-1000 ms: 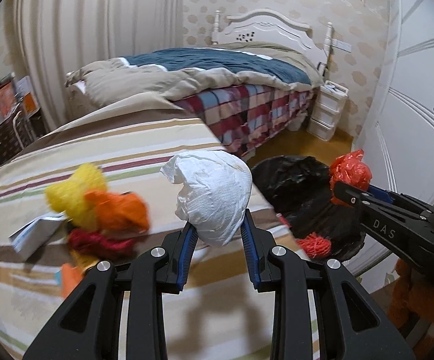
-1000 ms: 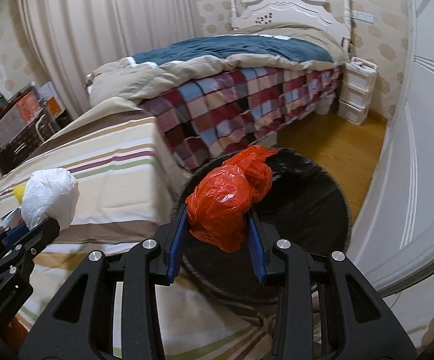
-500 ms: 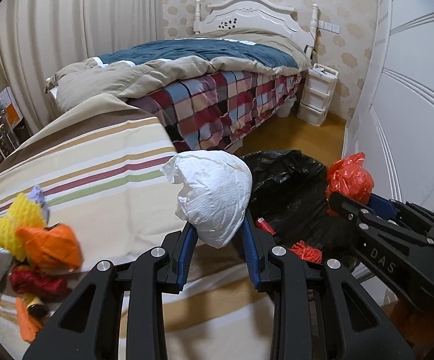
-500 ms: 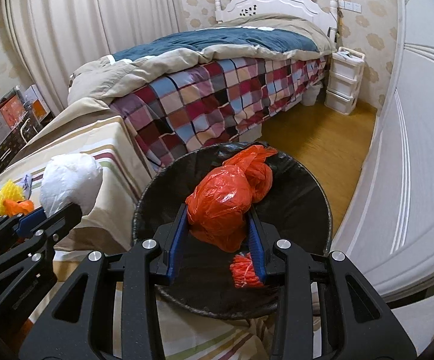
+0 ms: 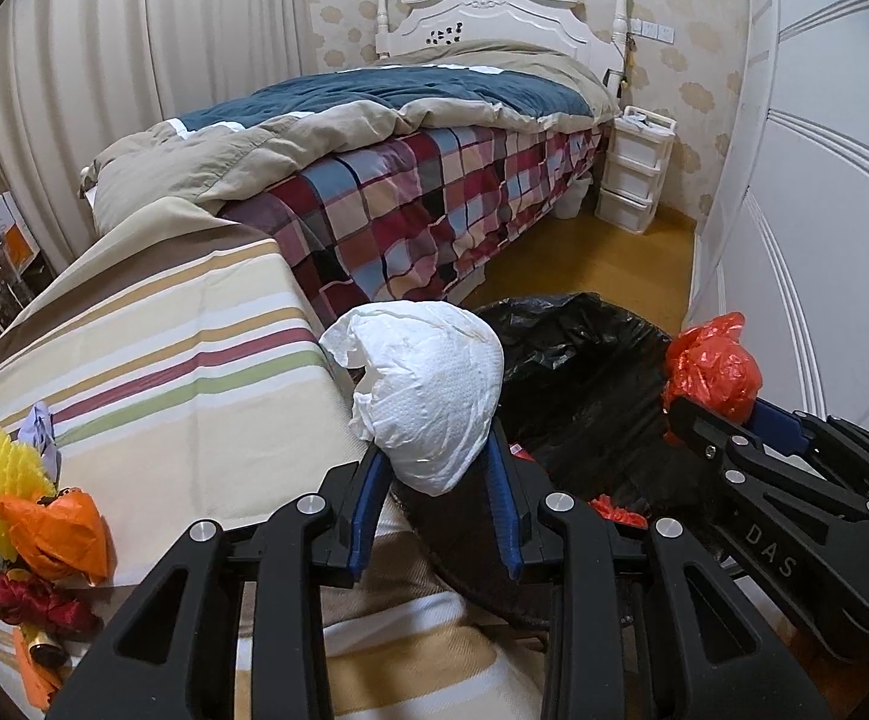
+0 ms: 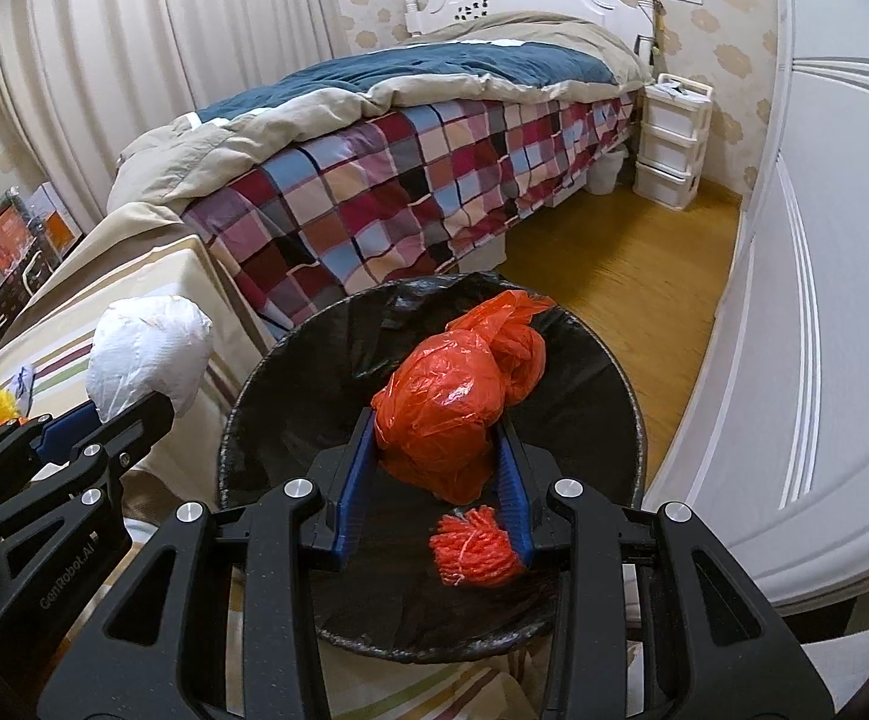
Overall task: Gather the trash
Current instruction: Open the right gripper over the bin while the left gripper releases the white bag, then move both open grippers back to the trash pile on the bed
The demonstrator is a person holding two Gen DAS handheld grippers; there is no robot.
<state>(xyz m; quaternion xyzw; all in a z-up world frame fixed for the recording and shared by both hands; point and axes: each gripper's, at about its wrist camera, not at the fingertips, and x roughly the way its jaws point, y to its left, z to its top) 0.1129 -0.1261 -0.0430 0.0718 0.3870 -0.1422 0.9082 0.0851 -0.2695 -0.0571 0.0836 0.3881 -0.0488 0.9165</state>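
The right gripper [image 6: 437, 468] holds its fingers clamped on a crumpled red plastic bag [image 6: 452, 414], hanging directly above the open black-lined trash bin [image 6: 266, 396]; a red mesh wad [image 6: 473, 549] lies inside the bin beneath it; the left gripper [image 5: 434, 489] has its fingers pressed against a balled white paper wad [image 5: 428, 396], held over the edge of the striped desk [image 5: 164, 372] just beside the bin; yellow, orange and dark red scraps [image 5: 32, 528] lie on the desk at the left.
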